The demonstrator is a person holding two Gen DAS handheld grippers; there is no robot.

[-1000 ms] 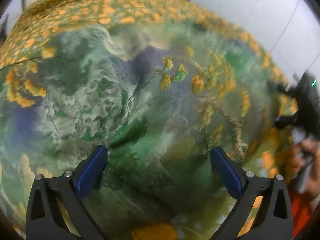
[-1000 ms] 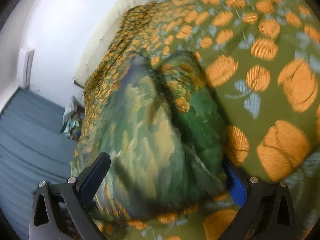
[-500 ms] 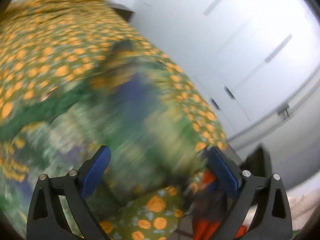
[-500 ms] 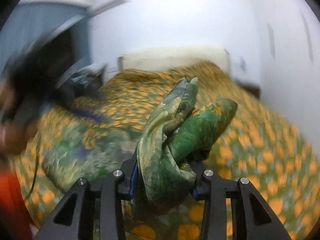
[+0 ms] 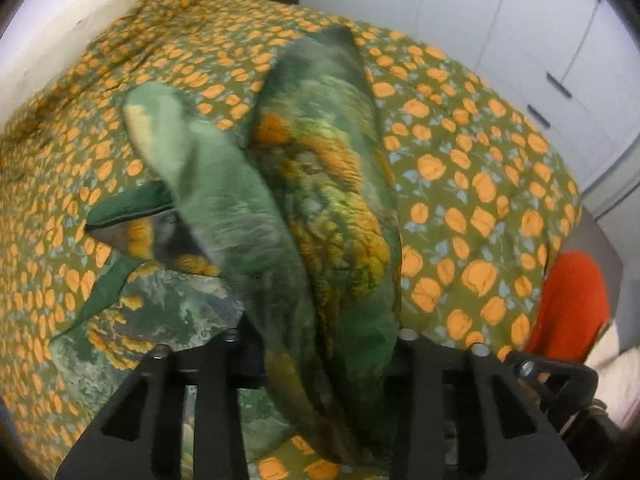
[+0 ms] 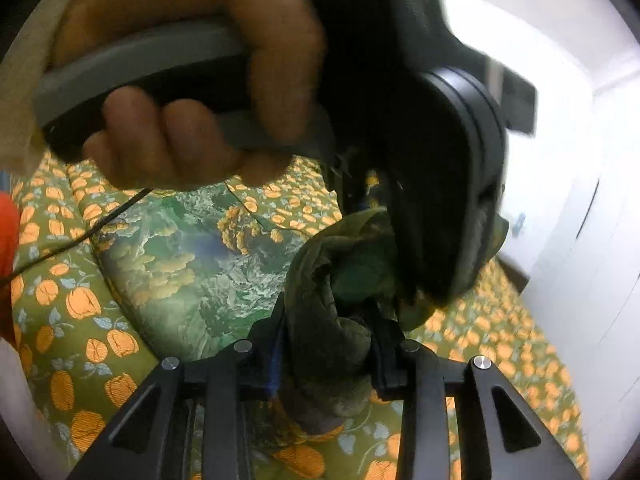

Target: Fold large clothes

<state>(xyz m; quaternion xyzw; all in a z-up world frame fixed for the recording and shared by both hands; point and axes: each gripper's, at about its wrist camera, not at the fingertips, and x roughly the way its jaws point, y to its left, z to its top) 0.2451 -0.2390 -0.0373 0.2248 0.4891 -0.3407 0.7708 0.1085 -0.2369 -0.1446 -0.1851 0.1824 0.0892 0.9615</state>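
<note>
A large green garment [image 5: 328,208] printed with a landscape and orange patches lies on the bed. A thick fold of it rises between the jaws of my left gripper [image 5: 320,336], which are closing on the cloth. In the right wrist view the rest of the garment [image 6: 192,256] lies spread on the bedspread [image 6: 72,300]. My right gripper [image 6: 328,332] is shut on another bunched fold [image 6: 332,280], lifted off the bed. Right in front of it, a hand [image 6: 192,92] grips the handle of the left gripper's black body [image 6: 420,140], which hides part of that fold.
The olive bedspread [image 5: 480,184] with orange fruit covers the whole bed. White cupboard doors [image 5: 560,40] stand along its right side. A pale pillow [image 5: 60,20] lies at the far end. Orange-red clothing of the person [image 5: 572,304] is at the right. A thin black cable [image 6: 80,236] crosses the bed.
Both grippers went from wide open over the flat garment to closed on bunched folds and rose. The right one rolled round and now faces the left hand close up.
</note>
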